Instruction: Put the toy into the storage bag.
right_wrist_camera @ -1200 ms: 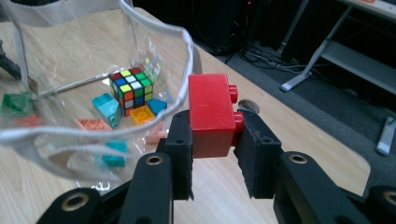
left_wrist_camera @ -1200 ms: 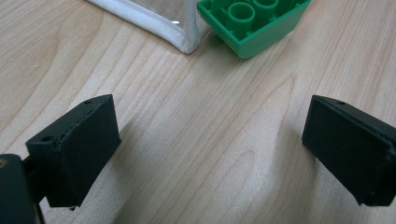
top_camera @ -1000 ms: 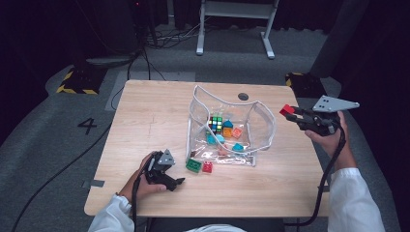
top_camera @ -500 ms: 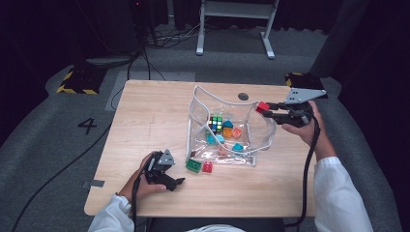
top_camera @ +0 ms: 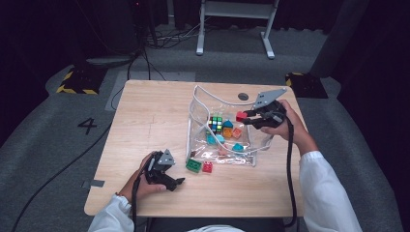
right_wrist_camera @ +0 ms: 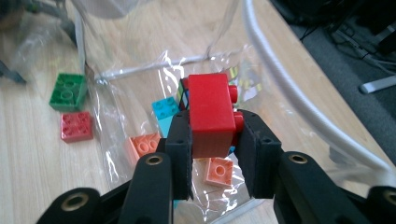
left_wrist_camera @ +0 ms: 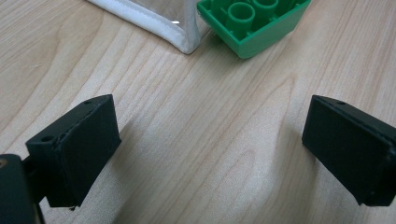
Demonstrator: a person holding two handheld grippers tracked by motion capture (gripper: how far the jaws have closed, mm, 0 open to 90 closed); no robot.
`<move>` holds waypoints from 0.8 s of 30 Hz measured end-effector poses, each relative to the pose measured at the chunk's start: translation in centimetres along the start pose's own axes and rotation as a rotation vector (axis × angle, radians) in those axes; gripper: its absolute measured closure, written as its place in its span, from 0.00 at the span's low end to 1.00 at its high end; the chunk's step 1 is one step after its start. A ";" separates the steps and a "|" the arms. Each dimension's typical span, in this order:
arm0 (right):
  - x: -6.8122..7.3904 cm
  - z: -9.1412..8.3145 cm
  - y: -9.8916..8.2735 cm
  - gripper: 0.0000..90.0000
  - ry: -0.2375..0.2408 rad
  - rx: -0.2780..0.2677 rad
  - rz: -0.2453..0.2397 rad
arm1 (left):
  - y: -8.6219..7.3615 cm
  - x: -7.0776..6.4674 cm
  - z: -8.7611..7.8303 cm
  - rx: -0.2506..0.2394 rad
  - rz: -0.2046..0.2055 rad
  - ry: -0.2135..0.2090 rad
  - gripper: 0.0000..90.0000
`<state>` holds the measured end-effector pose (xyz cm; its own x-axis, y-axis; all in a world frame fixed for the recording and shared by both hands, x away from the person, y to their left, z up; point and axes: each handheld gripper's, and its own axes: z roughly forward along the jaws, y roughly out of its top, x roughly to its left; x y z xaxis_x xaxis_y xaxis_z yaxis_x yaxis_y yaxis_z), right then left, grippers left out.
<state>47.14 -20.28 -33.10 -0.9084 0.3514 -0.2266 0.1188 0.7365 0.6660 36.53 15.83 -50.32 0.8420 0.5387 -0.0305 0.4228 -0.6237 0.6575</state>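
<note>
Holding: the right gripper [right_wrist_camera: 212,140] has its two black jaws pressed on the sides of a red plastic studded building brick [right_wrist_camera: 211,112], which stands up out of them.
Right gripper's place: it hangs over the open mouth of a clear plastic pouch with a white corded rim [top_camera: 200,104], the brick at its tip above the pouch's inside.
Beyond its jaws: inside the pouch lie orange studded bricks [right_wrist_camera: 219,170], a teal brick [right_wrist_camera: 164,112] and a multicoloured puzzle cube [top_camera: 216,124].
Left gripper [top_camera: 167,180]: its jaws stand wide apart with only bare wood between them; it rests low on the light wooden table [top_camera: 145,111].
Ahead of the left jaws: a green studded brick [left_wrist_camera: 252,21] lies just beside the pouch's white-edged corner.
Beside the green brick: a small red studded brick [top_camera: 207,167] sits outside the pouch.
</note>
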 end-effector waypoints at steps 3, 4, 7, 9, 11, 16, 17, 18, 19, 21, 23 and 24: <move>0.1 0.9 0.5 0.76 0.012 0.038 -0.005 | 0.0 0.0 0.0 0.000 -0.001 -0.001 0.05; 0.1 1.2 0.6 0.76 0.023 0.054 -0.007 | 0.0 0.0 0.0 0.000 0.000 -0.001 0.05; 0.0 2.0 0.8 0.76 0.031 0.093 -0.028 | 0.0 0.0 0.0 0.000 -0.001 -0.001 0.05; 0.0 2.5 0.9 0.76 0.028 0.127 -0.039 | 0.0 0.0 0.0 0.000 0.000 0.000 0.05; -0.1 2.7 0.9 0.76 0.025 0.151 -0.052 | 0.0 0.0 0.0 0.000 -0.001 -0.002 0.05; -0.3 3.1 0.6 0.75 0.033 0.237 -0.049 | 0.0 0.0 0.0 0.000 -0.001 -0.001 0.05; -0.3 3.2 0.4 0.75 0.024 0.272 -0.040 | 0.0 0.0 0.0 0.000 -0.001 -0.002 0.05; -0.4 3.3 0.1 0.75 0.008 0.310 -0.041 | 0.0 0.0 0.0 0.000 0.000 -0.001 0.05; -0.6 3.4 -0.2 0.76 0.002 0.334 -0.046 | 0.0 0.0 0.0 0.000 0.000 -0.001 0.05; -0.9 3.3 -1.0 0.75 -0.002 0.379 -0.041 | 0.0 0.0 0.0 0.000 0.000 0.000 0.05; -1.2 2.9 -1.7 0.75 0.004 0.391 -0.030 | 0.0 0.0 0.0 0.000 -0.001 -0.002 0.05; -1.3 2.8 -2.0 0.76 0.008 0.396 -0.030 | 0.0 0.0 0.0 0.000 -0.001 -0.002 0.05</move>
<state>49.25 -20.58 -36.08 -0.9167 0.3227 -0.2357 0.2357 0.9129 0.3332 36.53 15.82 -50.33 0.8421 0.5383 -0.0325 0.4236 -0.6230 0.6575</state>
